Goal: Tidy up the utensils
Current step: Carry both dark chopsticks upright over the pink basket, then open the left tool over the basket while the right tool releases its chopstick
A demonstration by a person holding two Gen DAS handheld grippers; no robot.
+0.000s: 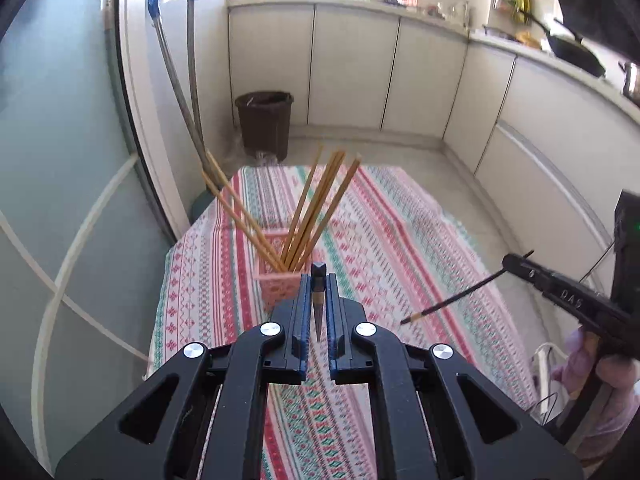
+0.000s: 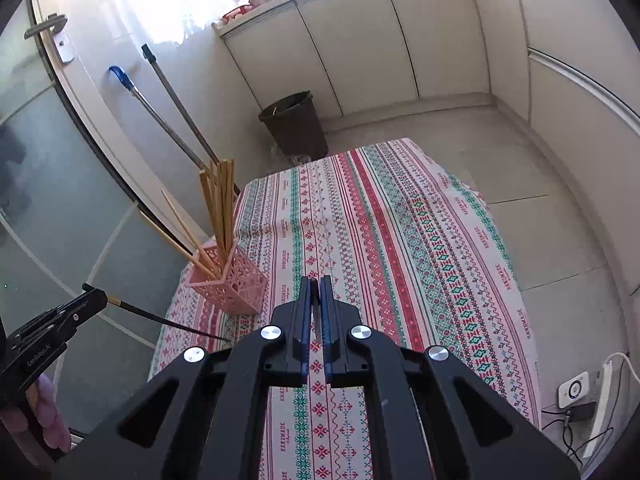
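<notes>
kitchen floor: bin (image 1: 264,124); mop handles (image 1: 188,92) behind pink basket (image 1: 280,284)

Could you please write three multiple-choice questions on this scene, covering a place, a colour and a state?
1. Where are the wooden chopsticks?
A. Lying on the cloth
B. Standing in the basket
C. In the bin

2. What colour is the basket?
A. Pink
B. Blue
C. Black

3. How is the left gripper?
A. Open and empty
B. Shut on a dark chopstick
C. Shut on a spoon

Answers:
1 B, since their lower ends sit inside the basket and they lean out of its top.
2 A, since its lattice walls are pink in both views.
3 B, since the gold-banded dark stick is pinched between its blue pads.
</notes>
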